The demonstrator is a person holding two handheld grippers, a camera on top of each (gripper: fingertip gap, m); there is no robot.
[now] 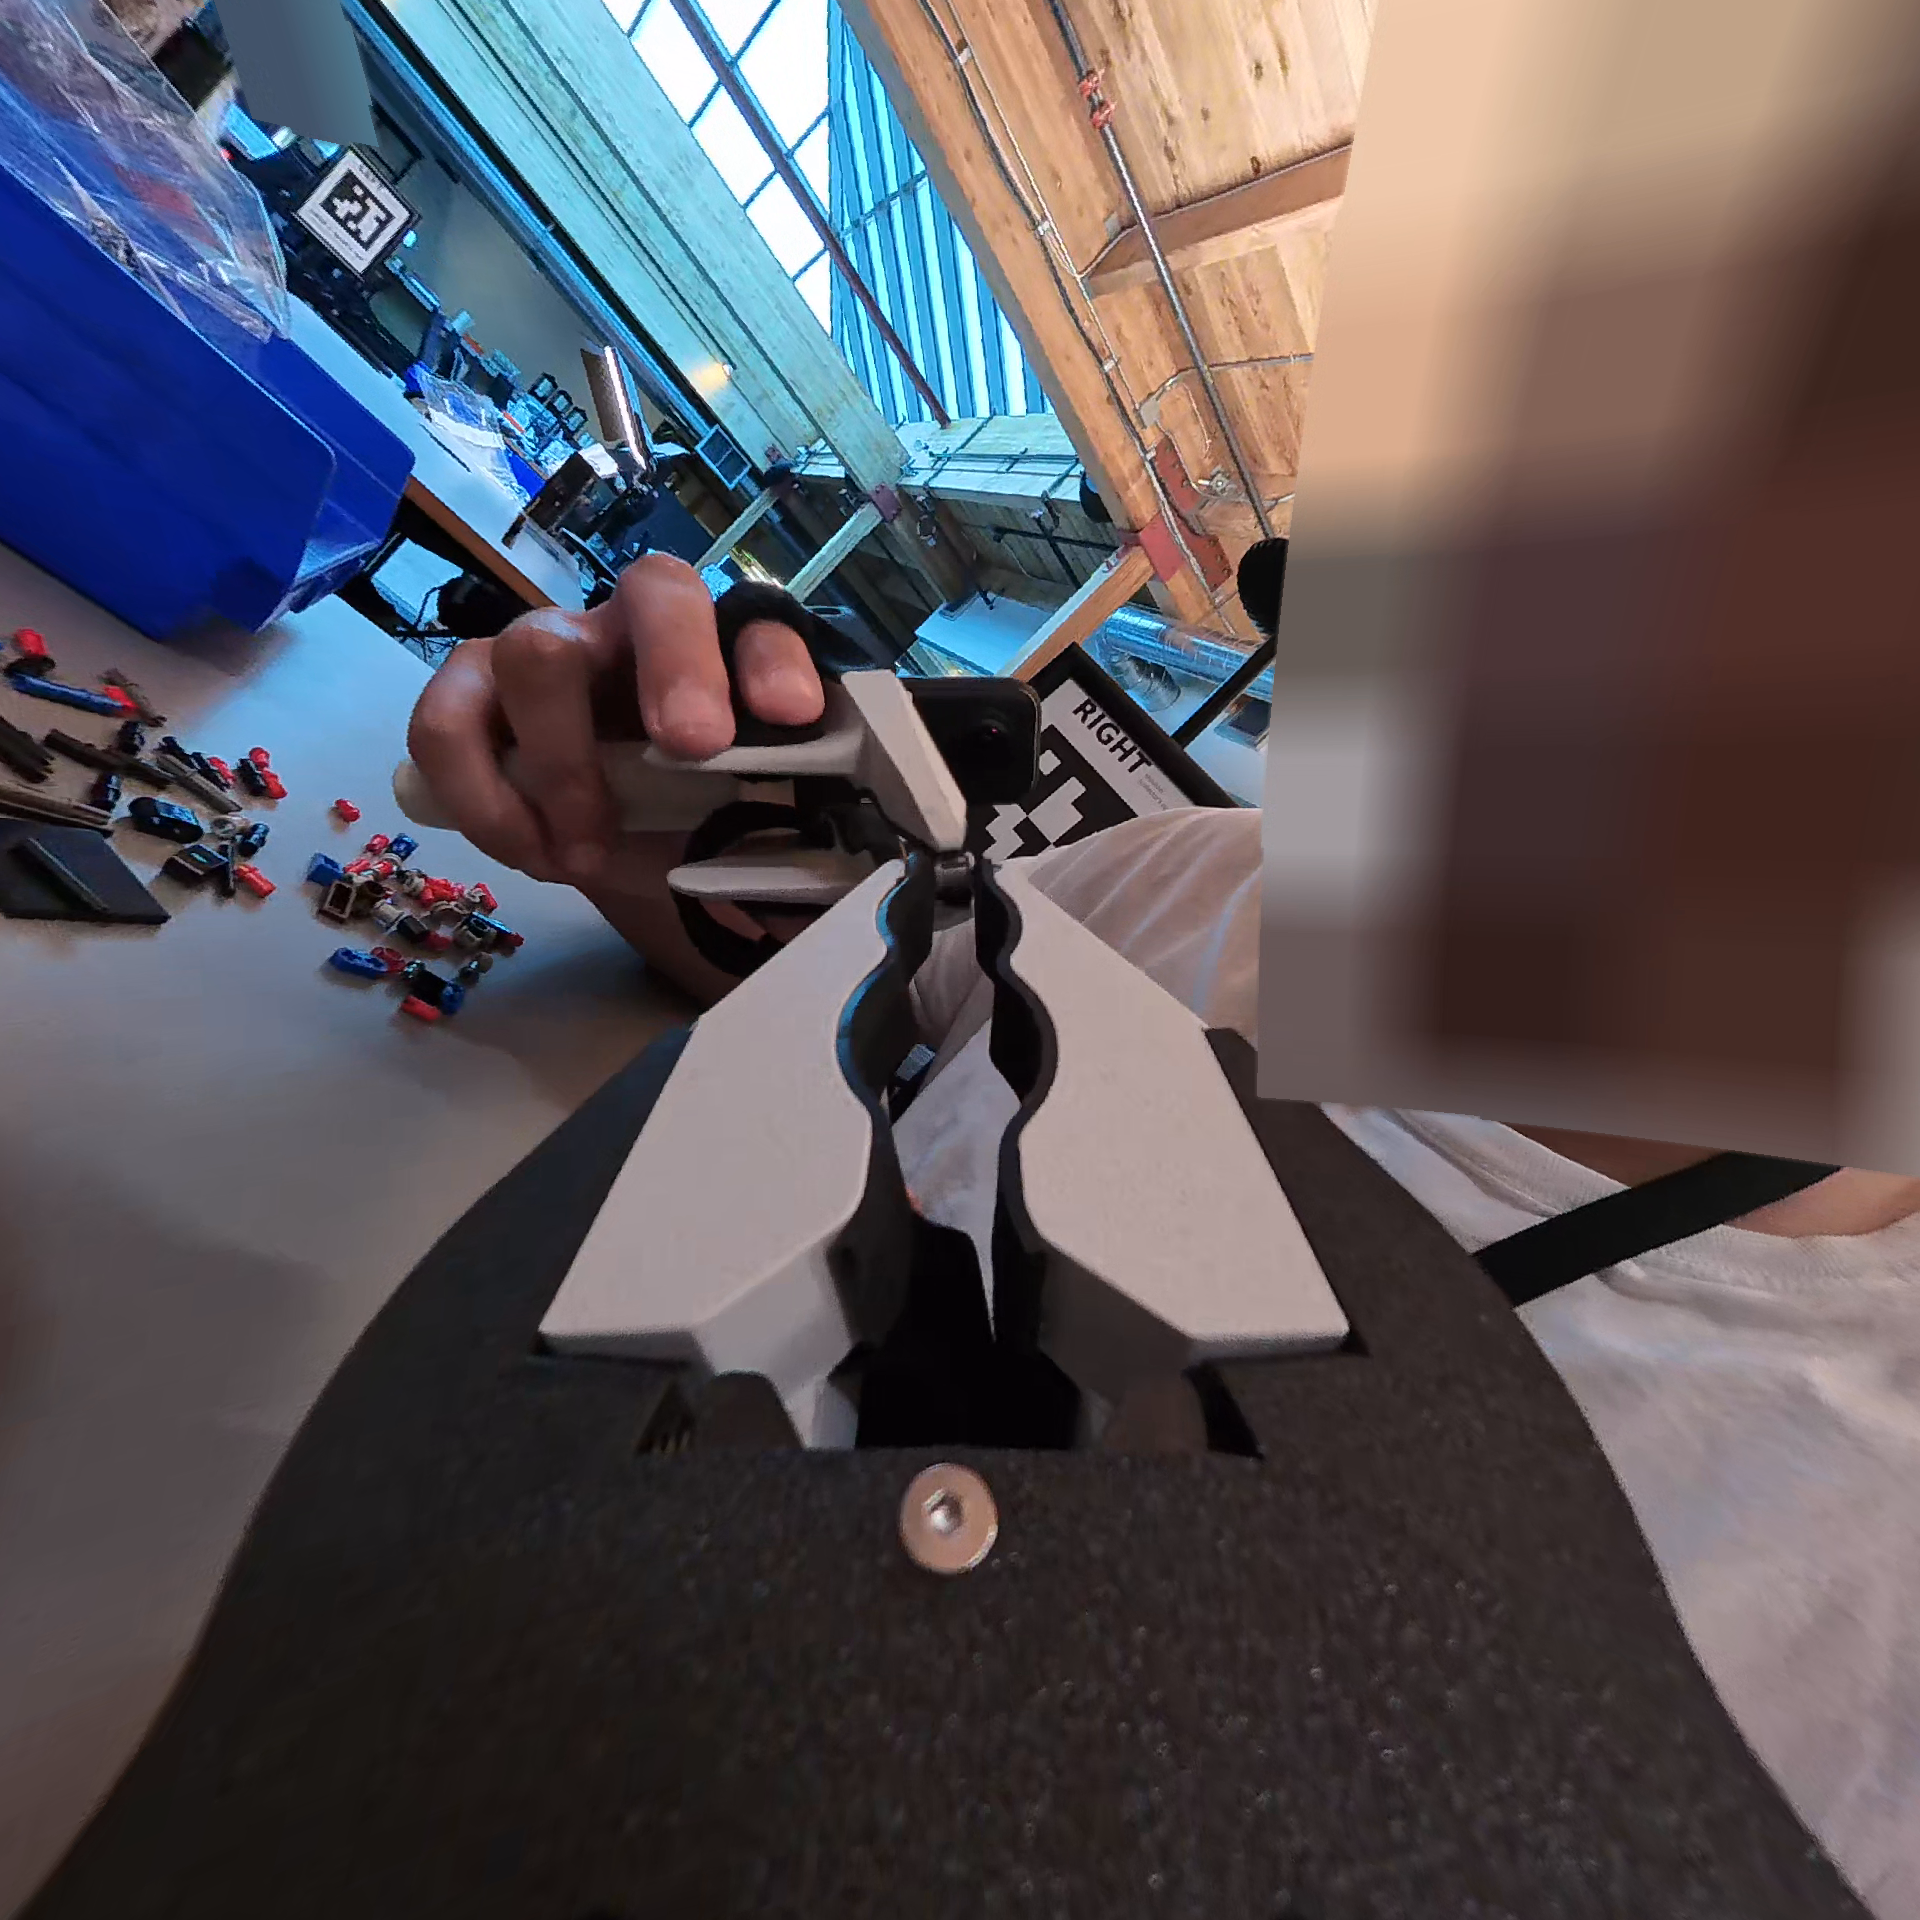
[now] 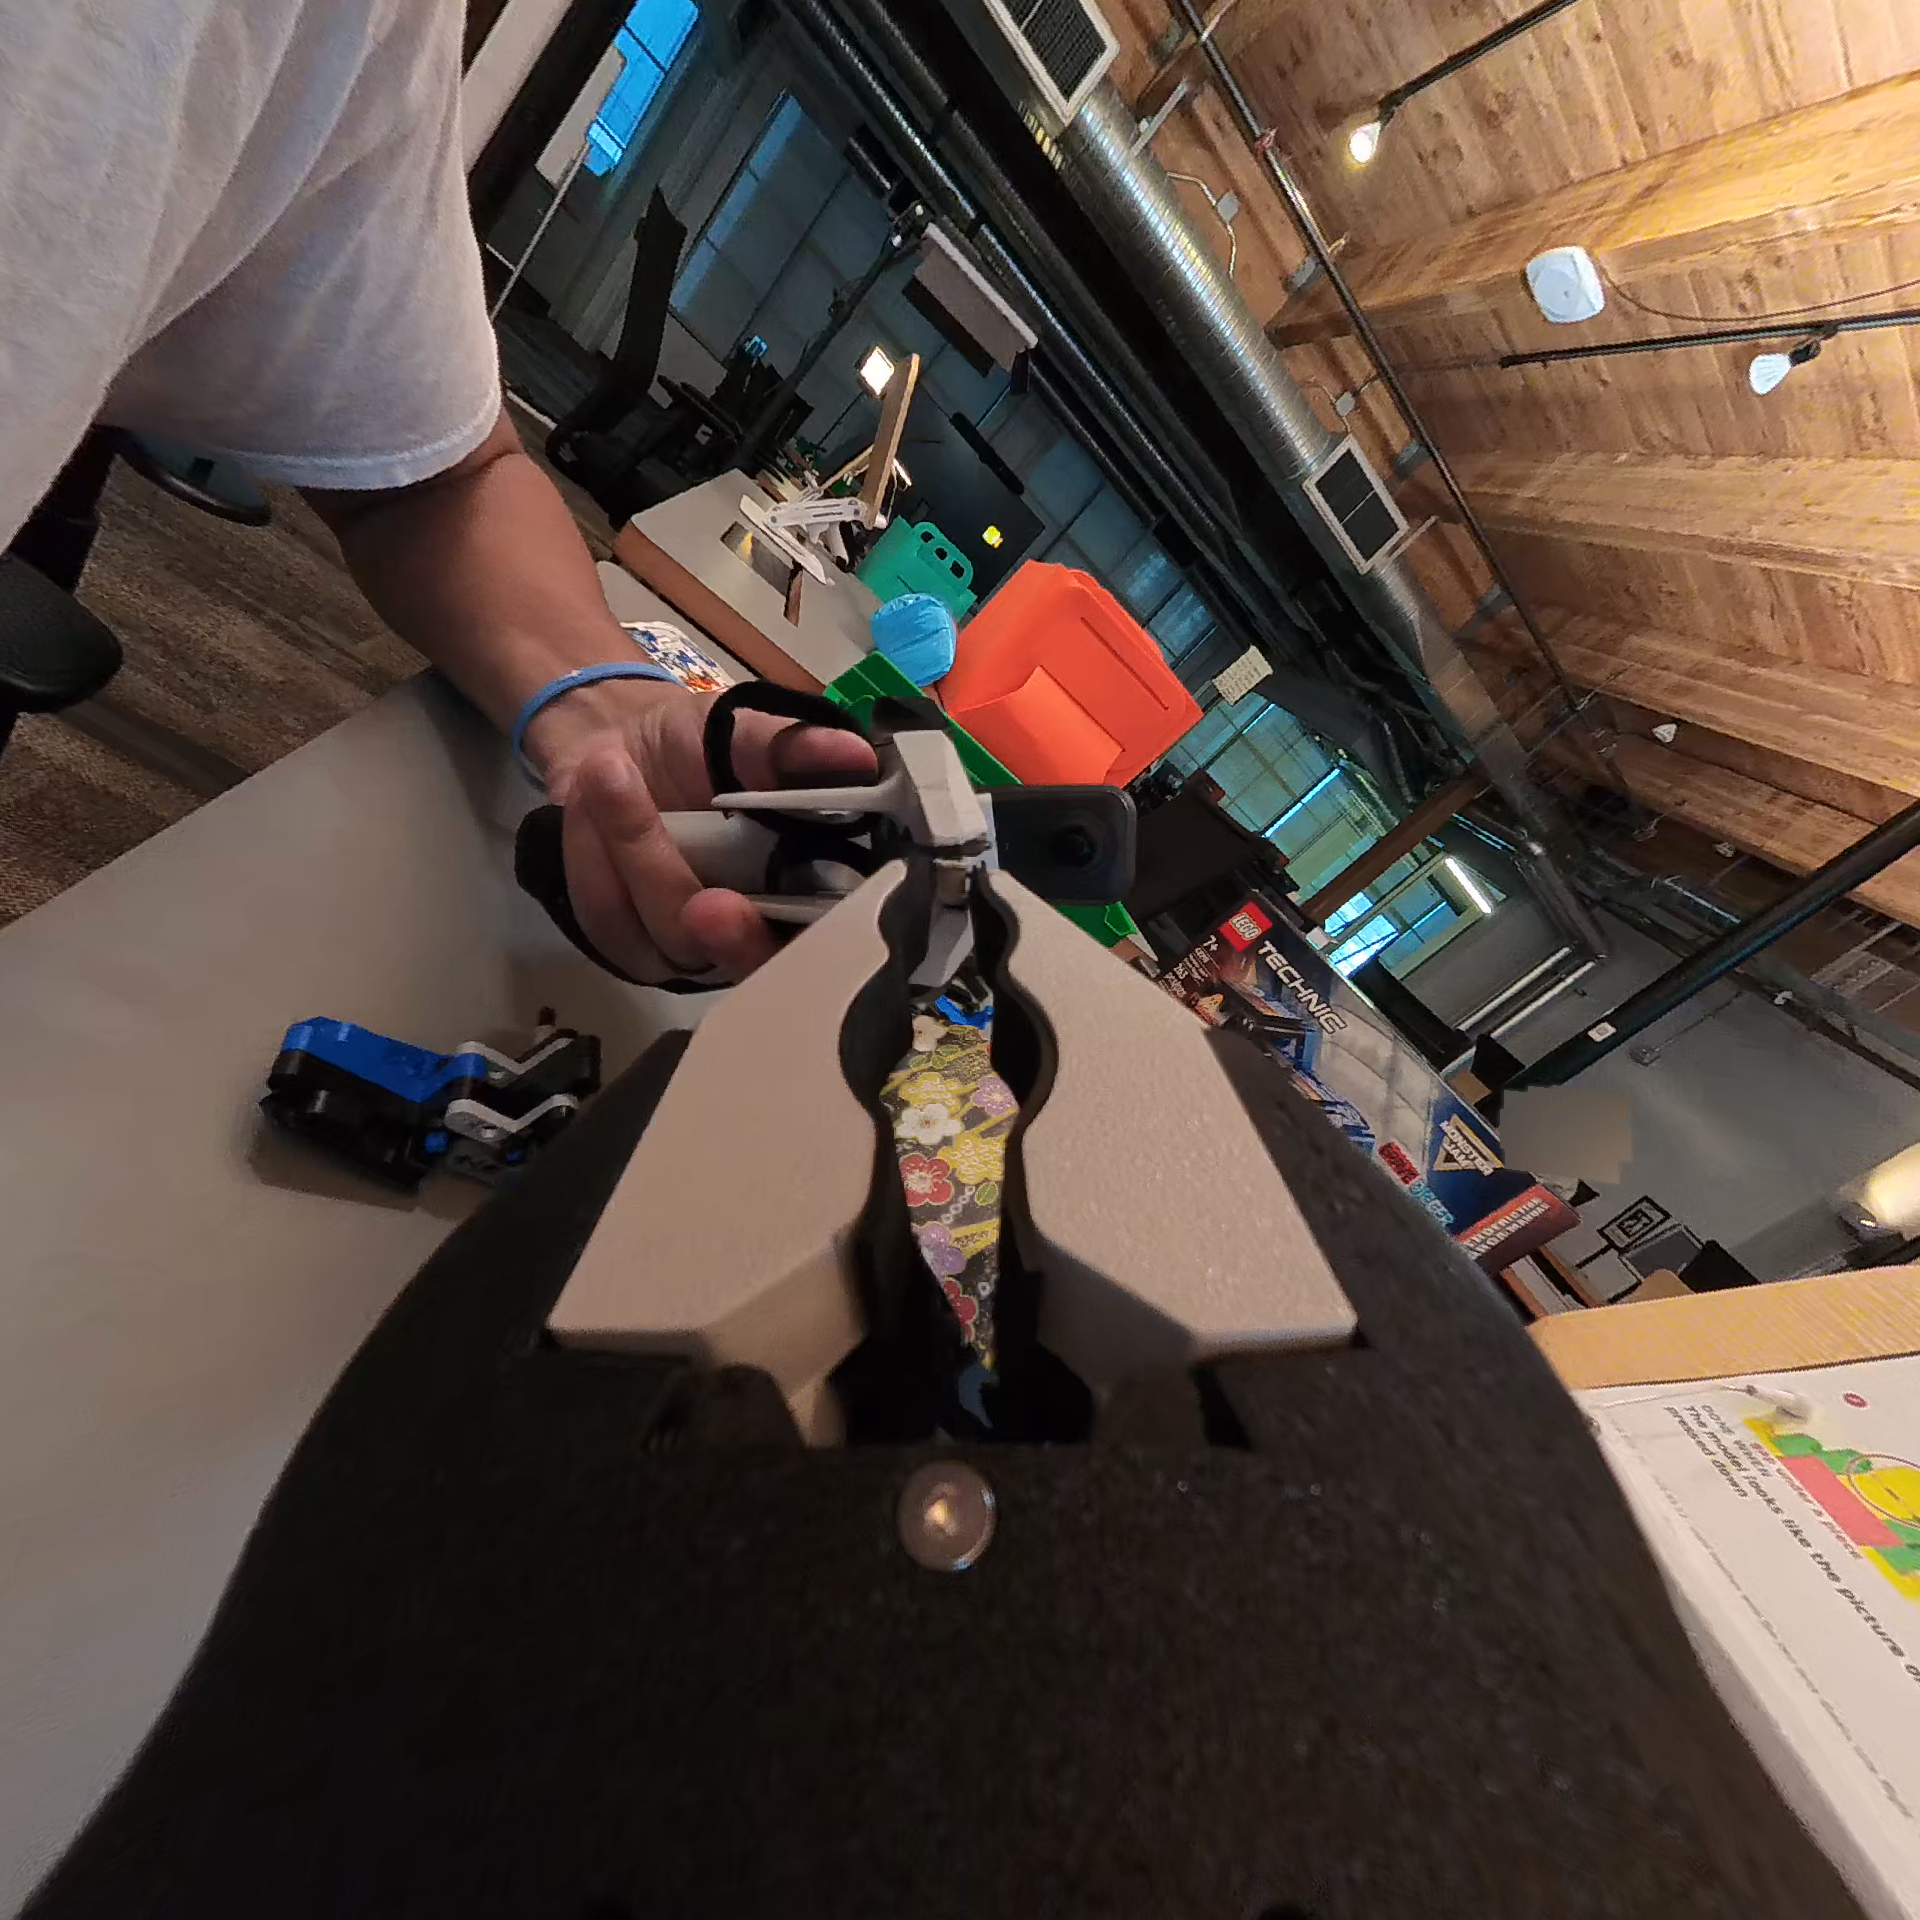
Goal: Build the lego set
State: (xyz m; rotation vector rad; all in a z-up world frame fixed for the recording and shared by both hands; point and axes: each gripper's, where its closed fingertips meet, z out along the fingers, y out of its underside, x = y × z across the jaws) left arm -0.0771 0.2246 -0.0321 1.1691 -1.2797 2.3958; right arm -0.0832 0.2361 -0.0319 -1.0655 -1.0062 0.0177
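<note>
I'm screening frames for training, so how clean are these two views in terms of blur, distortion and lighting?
Left wrist view: strong wide-angle bending, a large mosaic patch at right, loose lego pieces sharp in daylight. Right wrist view: same distortion, ceiling lamps glare, the partly built blue model slightly soft, the near fingers crisp.

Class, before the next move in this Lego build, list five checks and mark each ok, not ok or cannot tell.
1. Left gripper closed on the small grey piece: ok.
2. Right gripper also gripping that piece: cannot tell, the tips crowd together.
3. Tips of both grippers meet at one spot: ok.
4. Partly built model lies on the table, apart from both grippers: ok.
5. Loose parts lie spread out on the table, in plain view: ok.
</note>
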